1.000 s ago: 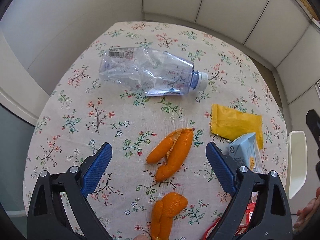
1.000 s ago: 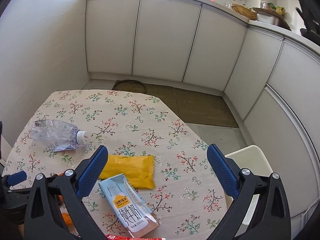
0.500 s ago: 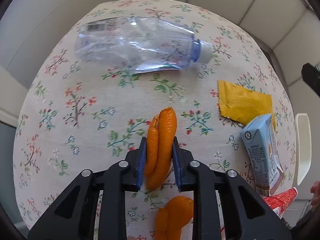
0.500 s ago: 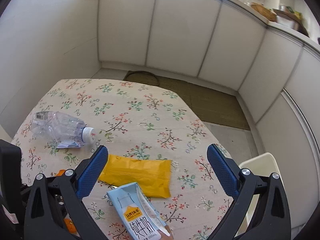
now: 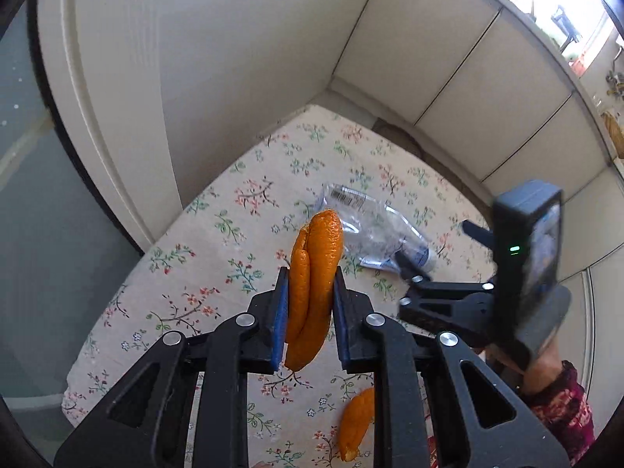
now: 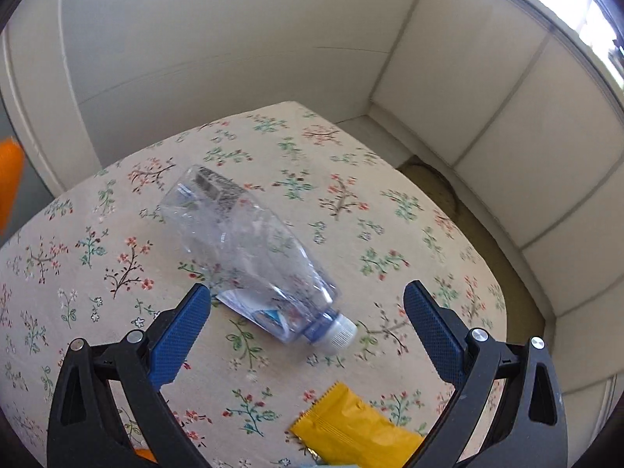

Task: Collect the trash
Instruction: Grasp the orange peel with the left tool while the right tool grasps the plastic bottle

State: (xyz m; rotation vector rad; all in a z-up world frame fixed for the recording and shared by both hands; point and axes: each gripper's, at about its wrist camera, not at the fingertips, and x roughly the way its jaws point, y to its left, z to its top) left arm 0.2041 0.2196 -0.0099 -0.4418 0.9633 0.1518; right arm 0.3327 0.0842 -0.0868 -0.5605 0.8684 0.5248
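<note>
Lifted off the desk (image 5: 218, 241) since a second ago, the orange peel (image 5: 312, 288) is now pinched between the left gripper (image 5: 308, 312) fingers. Right gripper (image 6: 308, 335) fingers stand spread above the crushed bottle (image 6: 249, 249), the yellow wrapper (image 6: 351, 433) nearer than it.

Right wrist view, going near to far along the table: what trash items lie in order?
Yellow wrapper → crushed plastic bottle, its cap end nearest, lying between the open right gripper's fingers, untouched.
</note>
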